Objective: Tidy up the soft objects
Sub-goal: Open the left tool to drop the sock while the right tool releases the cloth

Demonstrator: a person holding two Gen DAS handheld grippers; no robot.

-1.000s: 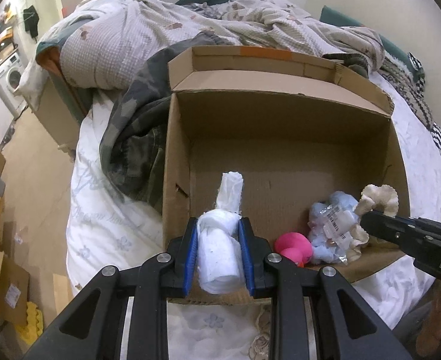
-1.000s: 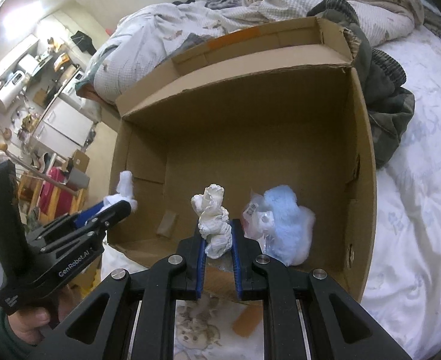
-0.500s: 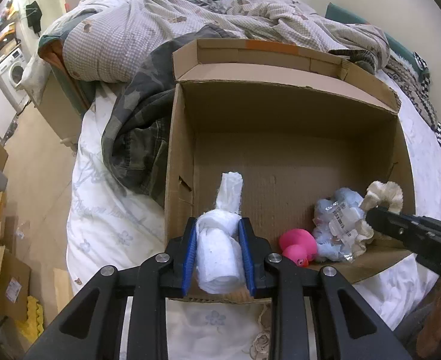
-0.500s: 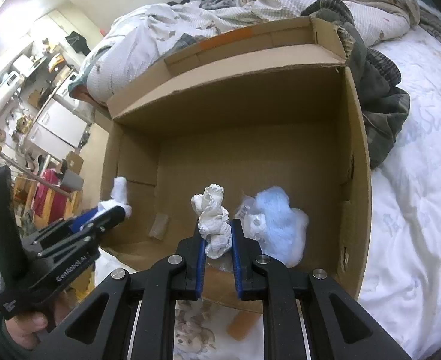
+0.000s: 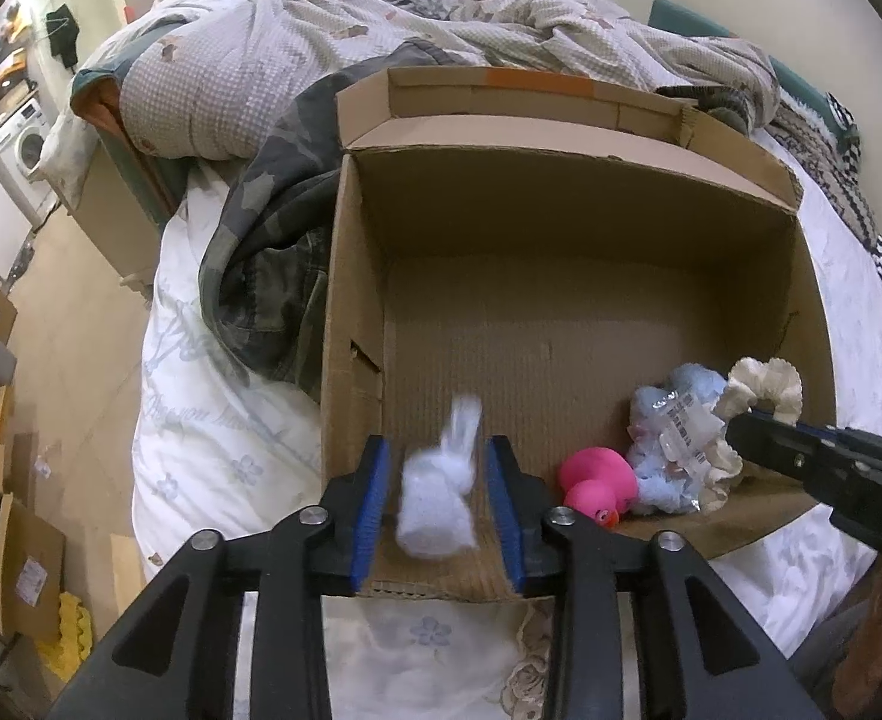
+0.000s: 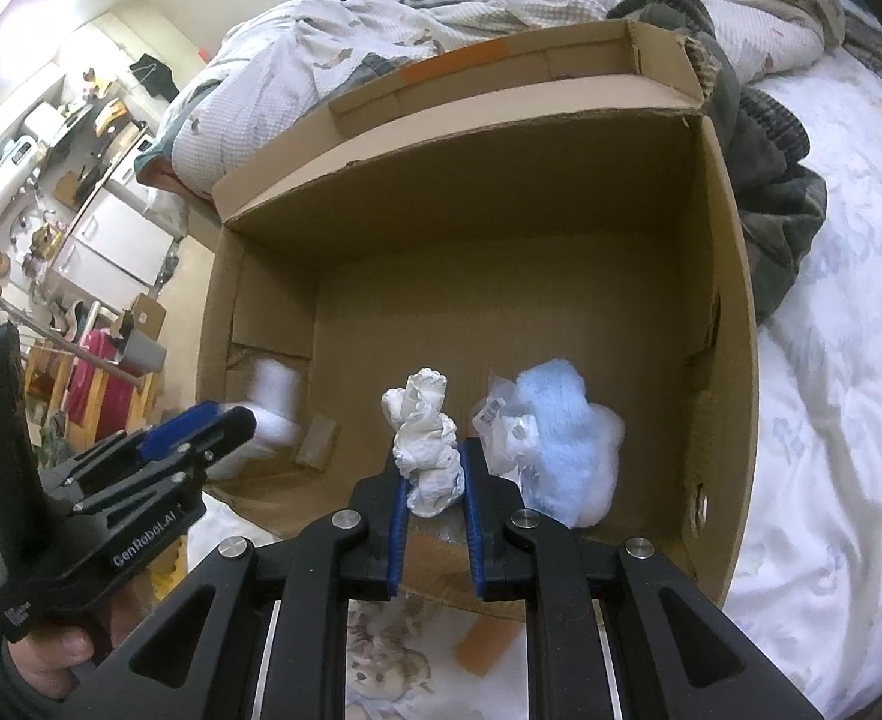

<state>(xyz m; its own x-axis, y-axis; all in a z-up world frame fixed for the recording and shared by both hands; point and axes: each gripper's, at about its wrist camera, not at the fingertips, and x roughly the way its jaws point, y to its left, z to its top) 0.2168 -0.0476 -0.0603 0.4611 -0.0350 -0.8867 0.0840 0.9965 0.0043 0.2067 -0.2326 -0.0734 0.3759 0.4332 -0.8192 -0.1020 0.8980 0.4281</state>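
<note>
Fingers of the left gripper (image 5: 438, 501) just released a white bundle (image 5: 438, 501); right gripper (image 6: 435, 495) clenches cream cloth (image 6: 426, 450).

— What's different from a second ago?
— The left gripper (image 5: 439, 504) has just been opening; its pads no longer press the white cloth roll (image 5: 438, 495).
— And the roll?
— Loose between the jaws, blurred, sitting lower and tilted over the cardboard box (image 5: 345, 324).
</note>
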